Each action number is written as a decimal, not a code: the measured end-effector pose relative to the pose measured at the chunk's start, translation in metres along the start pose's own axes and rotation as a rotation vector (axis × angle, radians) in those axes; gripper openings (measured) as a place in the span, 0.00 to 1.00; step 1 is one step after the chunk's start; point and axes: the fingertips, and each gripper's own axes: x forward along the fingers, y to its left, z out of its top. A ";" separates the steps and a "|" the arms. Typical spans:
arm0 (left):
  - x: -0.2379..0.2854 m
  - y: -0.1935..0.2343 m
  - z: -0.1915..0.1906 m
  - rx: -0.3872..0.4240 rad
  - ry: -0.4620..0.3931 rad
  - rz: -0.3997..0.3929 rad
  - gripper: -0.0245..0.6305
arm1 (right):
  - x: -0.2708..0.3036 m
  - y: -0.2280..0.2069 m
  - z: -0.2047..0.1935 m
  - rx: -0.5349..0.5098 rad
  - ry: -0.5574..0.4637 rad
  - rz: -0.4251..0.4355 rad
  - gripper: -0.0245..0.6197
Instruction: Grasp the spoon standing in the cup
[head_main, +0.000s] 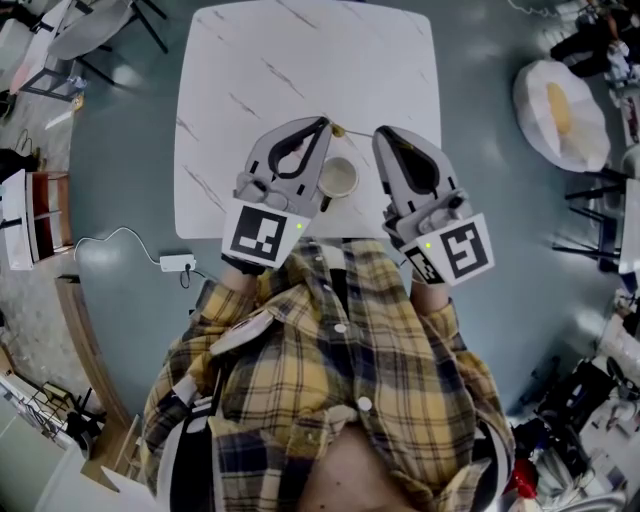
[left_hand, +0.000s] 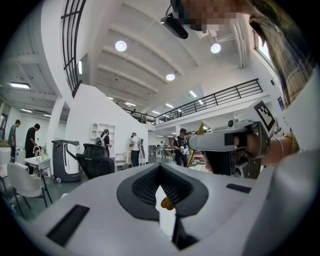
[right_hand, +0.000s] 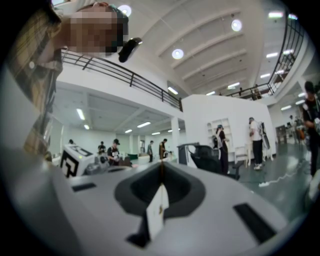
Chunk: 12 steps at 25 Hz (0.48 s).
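Observation:
A beige cup (head_main: 338, 178) stands near the front edge of the white marble table (head_main: 300, 60). The spoon's gold handle (head_main: 337, 130) sticks out of it toward the far side. My left gripper (head_main: 322, 123) hovers just left of the handle, jaws closed tip to tip with nothing between them. My right gripper (head_main: 381, 133) hovers to the cup's right, also shut and empty. In the left gripper view the jaws (left_hand: 160, 167) meet, and a thin gold rod (left_hand: 199, 132), likely the handle, rises to their right beside the right gripper (left_hand: 225, 145). The right gripper view shows its closed jaws (right_hand: 161, 165); the cup is hidden there.
On the floor lie a power strip (head_main: 177, 263) with its cable at the left and a white bag (head_main: 560, 115) at the right. Chairs (head_main: 100, 25) stand at the top left. Several people (left_hand: 134, 149) stand far off in the hall.

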 end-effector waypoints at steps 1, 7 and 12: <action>0.001 0.000 0.001 0.002 -0.001 -0.006 0.06 | 0.000 0.000 0.000 0.001 -0.001 0.000 0.09; 0.005 -0.003 0.009 0.021 -0.029 -0.033 0.06 | 0.001 0.000 0.000 0.006 -0.001 -0.005 0.09; 0.004 -0.008 0.016 0.002 -0.046 -0.076 0.06 | -0.002 -0.001 0.001 0.006 -0.001 -0.006 0.09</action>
